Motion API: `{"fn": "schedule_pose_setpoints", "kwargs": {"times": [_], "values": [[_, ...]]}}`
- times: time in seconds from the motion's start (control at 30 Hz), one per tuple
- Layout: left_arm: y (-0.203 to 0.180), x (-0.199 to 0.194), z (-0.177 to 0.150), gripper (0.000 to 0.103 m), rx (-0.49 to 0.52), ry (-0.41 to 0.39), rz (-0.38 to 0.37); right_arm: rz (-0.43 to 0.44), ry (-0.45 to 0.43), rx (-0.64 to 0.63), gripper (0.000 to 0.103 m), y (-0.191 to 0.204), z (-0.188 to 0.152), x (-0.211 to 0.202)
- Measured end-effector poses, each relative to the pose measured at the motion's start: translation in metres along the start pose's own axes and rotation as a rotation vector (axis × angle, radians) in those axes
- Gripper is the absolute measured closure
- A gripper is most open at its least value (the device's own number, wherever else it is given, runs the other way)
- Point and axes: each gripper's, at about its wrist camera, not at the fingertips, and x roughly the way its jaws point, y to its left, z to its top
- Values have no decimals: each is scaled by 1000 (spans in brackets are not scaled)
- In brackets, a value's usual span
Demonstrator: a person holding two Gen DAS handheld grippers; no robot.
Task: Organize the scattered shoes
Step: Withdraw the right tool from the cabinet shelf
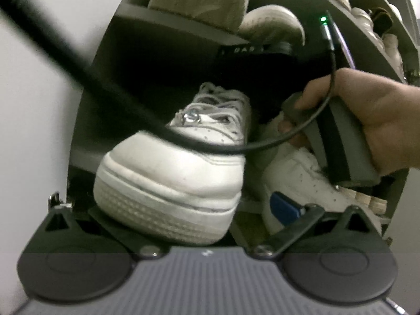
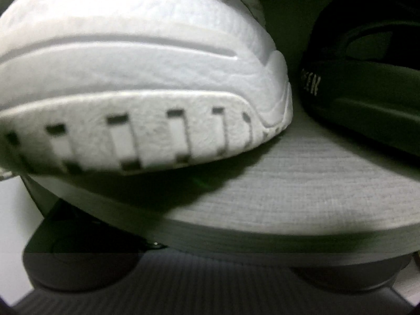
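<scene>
Left wrist view: a white leather low-top sneaker with a ribbed rubber toe [image 1: 168,173] sits toe-outward between the spread fingers of the left gripper [image 1: 202,220]; whether the pads press it cannot be told. A hand [image 1: 372,123] holds the right gripper's grey handle [image 1: 338,141] over a second white sneaker [image 1: 302,183].

Right wrist view: a white sneaker's heel [image 2: 136,84] rests on the grey shelf board [image 2: 302,183], beside a black slide sandal [image 2: 362,78]. The right gripper's jaws stand released, out of view. Risk: the heel overhangs the board edge and could tip off if nudged.
</scene>
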Motion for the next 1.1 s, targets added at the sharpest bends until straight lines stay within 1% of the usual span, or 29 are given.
{"fn": "schedule_pose_setpoints", "kwargs": {"times": [0.07,0.1,0.17,0.2,0.27,0.3,0.33,0.4,0.5,0.6,0.63,0.73,0.83,0.97,1.03,1.1], "values": [[-1,-9,-3,0,7,-32,-8,11,-14,-2,0,-5,-2,-1],[-1,-18,-5,0,1,-54,-30,16,-21,-3,0,-8,-3,-2],[2,-28,-11,0,-13,-62,-79,19,-24,-2,0,-14,-4,-1],[3,-36,-16,0,1,-77,-114,15,-21,-1,0,-17,-4,1],[4,-43,-22,0,31,-83,-160,8,-14,2,0,-25,-5,4],[5,-47,-25,0,55,-78,-207,5,-10,3,0,-28,-5,6],[3,-47,-26,0,67,-69,-236,5,-6,4,0,-31,-7,9],[-5,-49,-29,0,117,-30,-308,-1,4,4,0,-40,-10,14],[-24,-54,-34,0,184,-28,-322,-9,10,4,0,-50,-12,19],[-32,-42,-32,0,154,1,-316,-22,8,5,0,-61,-15,23],[-30,-36,-30,0,114,16,-339,-30,10,5,0,-65,-15,24],[-35,-29,-27,0,112,27,-353,-43,11,6,0,-75,-20,26],[-42,-28,-24,0,159,15,-336,-28,-2,5,0,-87,-24,19],[-44,-26,-22,0,147,28,-330,33,-28,-34,0,-100,-36,0],[-46,-27,-22,0,152,27,-319,46,-40,-54,0,-108,-46,-9],[-47,-29,-22,0,160,28,-310,75,-73,-32,0,-121,-55,-21]]}}
